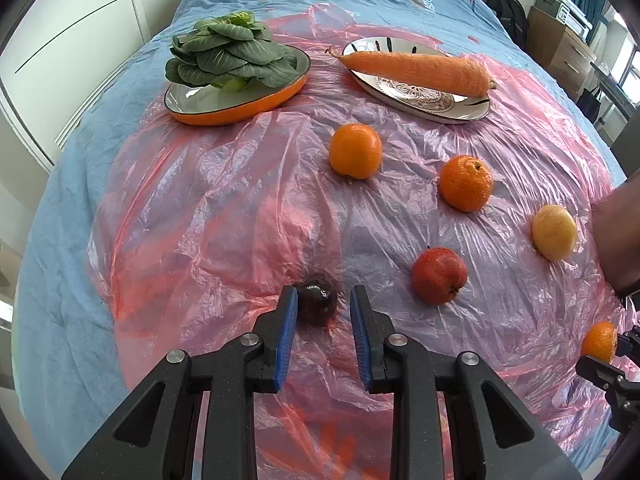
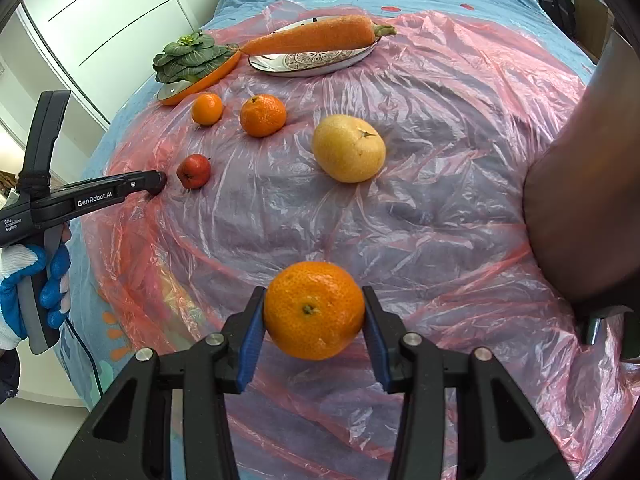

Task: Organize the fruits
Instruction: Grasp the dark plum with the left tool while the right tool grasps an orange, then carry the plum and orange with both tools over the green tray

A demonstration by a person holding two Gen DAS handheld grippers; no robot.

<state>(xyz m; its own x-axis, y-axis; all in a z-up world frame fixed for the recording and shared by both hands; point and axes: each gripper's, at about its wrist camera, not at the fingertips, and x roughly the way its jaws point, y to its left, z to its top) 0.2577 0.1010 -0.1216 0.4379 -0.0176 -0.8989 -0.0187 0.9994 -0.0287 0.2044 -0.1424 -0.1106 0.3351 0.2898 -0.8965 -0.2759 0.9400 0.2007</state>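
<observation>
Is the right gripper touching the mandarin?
Touching. The right wrist view shows both blue fingers of the right gripper pressed against the mandarin.

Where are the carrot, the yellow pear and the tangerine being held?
carrot [image 1: 416,70], left wrist view, mid-length of its body.
yellow pear [image 2: 348,148], right wrist view, its middle.
held tangerine [image 2: 314,310], right wrist view, near its stem dimple.

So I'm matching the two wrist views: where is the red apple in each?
Left wrist view: the red apple lies lower right of centre on the pink plastic sheet, right of the left gripper.
Right wrist view: it sits at left of centre, just past the left gripper's tip.
Shared landmark: the carrot on its patterned plate, at the far end in both.
</observation>
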